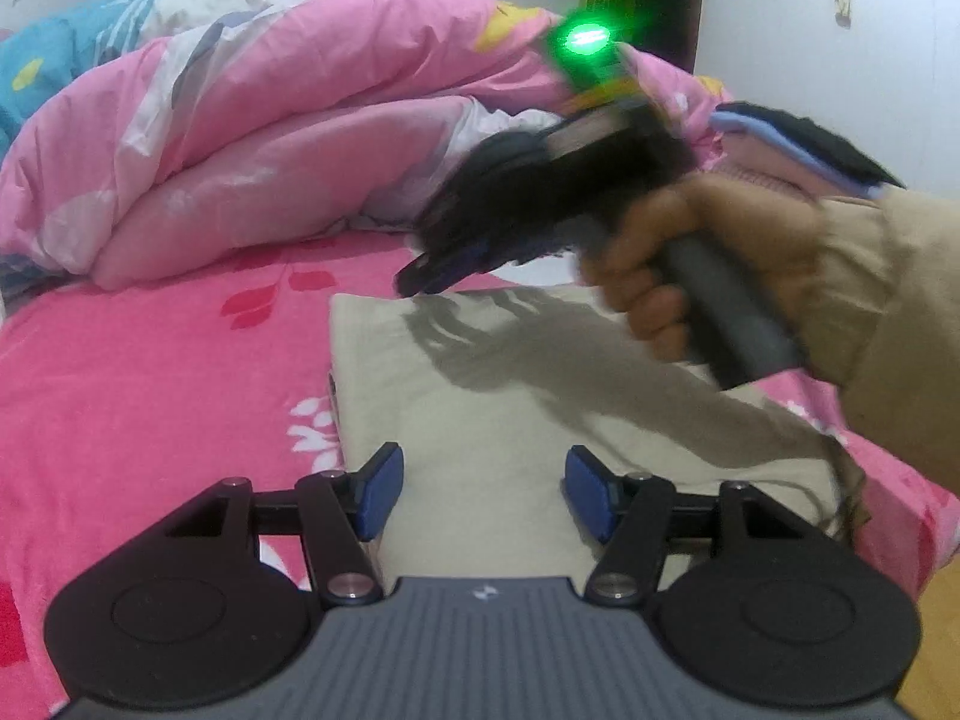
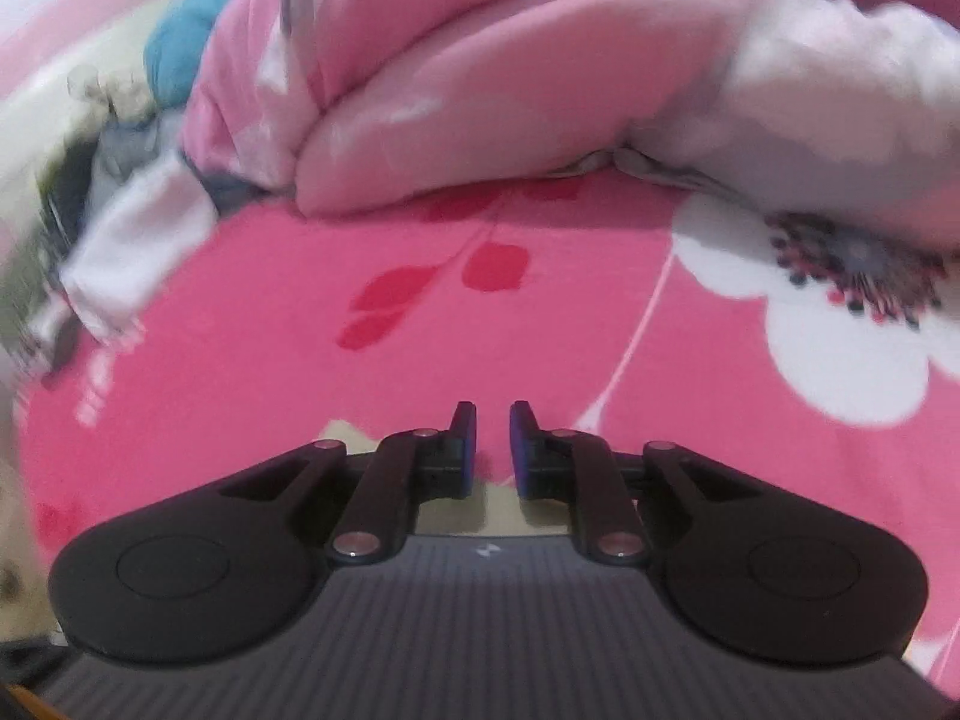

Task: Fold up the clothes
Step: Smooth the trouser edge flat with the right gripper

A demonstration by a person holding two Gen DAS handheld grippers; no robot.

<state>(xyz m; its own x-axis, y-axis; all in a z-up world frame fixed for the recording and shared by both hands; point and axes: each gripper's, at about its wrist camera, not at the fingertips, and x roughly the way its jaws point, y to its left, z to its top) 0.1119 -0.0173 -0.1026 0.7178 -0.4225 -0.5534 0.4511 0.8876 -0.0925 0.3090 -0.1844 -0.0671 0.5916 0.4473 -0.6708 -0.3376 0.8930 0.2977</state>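
**Both claws empty over the folded cloth**

Your left claw [image 1: 483,489] stands about half open, its blue pads [image 1: 379,489] apart with nothing between them. It hangs just above the near end of the cream cloth [image 1: 480,396], which lies flat and folded into a neat rectangle on the pink flowered bedsheet [image 1: 150,372]. The pads do not press on the fabric.

Your right claw [image 2: 493,450] has its jaws drawn almost together, only a narrow slit showing between the pads [image 2: 465,450], and nothing is caught in that slit. From its own camera a sliver of cream fabric [image 2: 459,510] shows just under the fingers, and the pink bedsheet [image 2: 270,390] spreads ahead with red leaves and a big white flower [image 2: 840,324].

Seen from the left wrist, that right claw [image 1: 420,279] is blurred and points down at the far left corner of the cloth, throwing a dark shadow [image 1: 540,354] across it. Your right hand [image 1: 648,276] wraps the grey handle, a beige sleeve [image 1: 888,312] behind it, and a green light [image 1: 585,39] glows on top of the tool.

Beyond the cloth, a puffy pink quilt [image 1: 270,138] is heaped along the back of the bed. At the left edge of the right wrist view, other crumpled fabrics [image 2: 138,240] lie too blurred to identify.
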